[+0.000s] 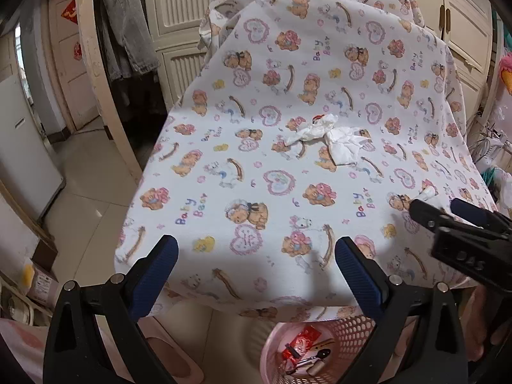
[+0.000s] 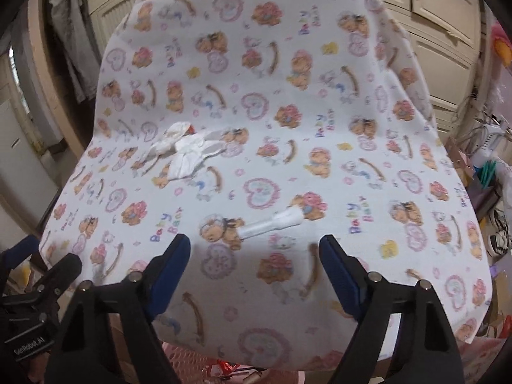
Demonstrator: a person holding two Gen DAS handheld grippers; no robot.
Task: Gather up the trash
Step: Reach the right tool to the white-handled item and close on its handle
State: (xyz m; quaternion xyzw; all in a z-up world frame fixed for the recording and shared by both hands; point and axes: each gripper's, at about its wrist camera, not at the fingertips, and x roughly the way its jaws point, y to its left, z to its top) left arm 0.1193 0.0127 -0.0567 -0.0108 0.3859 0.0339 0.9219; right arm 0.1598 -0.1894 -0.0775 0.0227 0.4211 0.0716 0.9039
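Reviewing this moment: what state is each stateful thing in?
Crumpled white tissue: loose on the bear-print cloth, untouched.
Small rolled white paper piece: flat on the cloth, ungrasped.
Pink perforated plastic basket: already holds wrappers.
Left gripper: fingers open, empty.
Right gripper: fingers open, empty.

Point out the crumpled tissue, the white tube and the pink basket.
Crumpled tissue [image 1: 332,142]: left wrist view, on its middle folds.
White tube [image 2: 275,220]: right wrist view, on its mid-length, lying on the cloth.
Pink basket [image 1: 352,329]: left wrist view, on its perforated wall below the table edge.
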